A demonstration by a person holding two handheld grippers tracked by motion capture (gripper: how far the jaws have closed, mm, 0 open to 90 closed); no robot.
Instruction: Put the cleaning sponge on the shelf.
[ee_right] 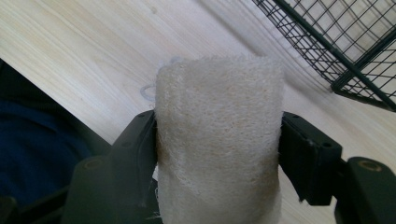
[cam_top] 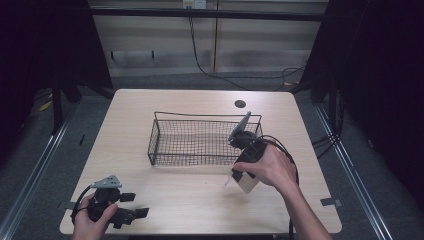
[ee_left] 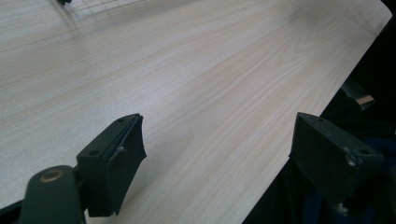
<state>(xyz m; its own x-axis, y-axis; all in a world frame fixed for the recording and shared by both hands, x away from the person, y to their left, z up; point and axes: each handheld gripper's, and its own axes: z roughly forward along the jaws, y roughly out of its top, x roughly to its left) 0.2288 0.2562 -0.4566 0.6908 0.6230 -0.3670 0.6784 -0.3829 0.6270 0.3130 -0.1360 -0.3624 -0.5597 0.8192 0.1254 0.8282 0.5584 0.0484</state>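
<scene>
- My right gripper (ee_right: 218, 140) had its jaws pinched on either side of a pale loofah sponge (ee_right: 218, 135), which stood up between them.
- In the high view, that sponge (cam_top: 247, 182) hung low over the counter (cam_top: 200, 195), toward the right part of the near edge and just short of the wire basket's (cam_top: 165, 150) near right corner.
- The basket, in the middle of the counter, looked empty, so I judged the pick done and the drop into it still ahead.
- My left gripper (cam_top: 135, 205) sat at the near left corner, its jaws spread wide with nothing between them, only bare wood beneath.
</scene>
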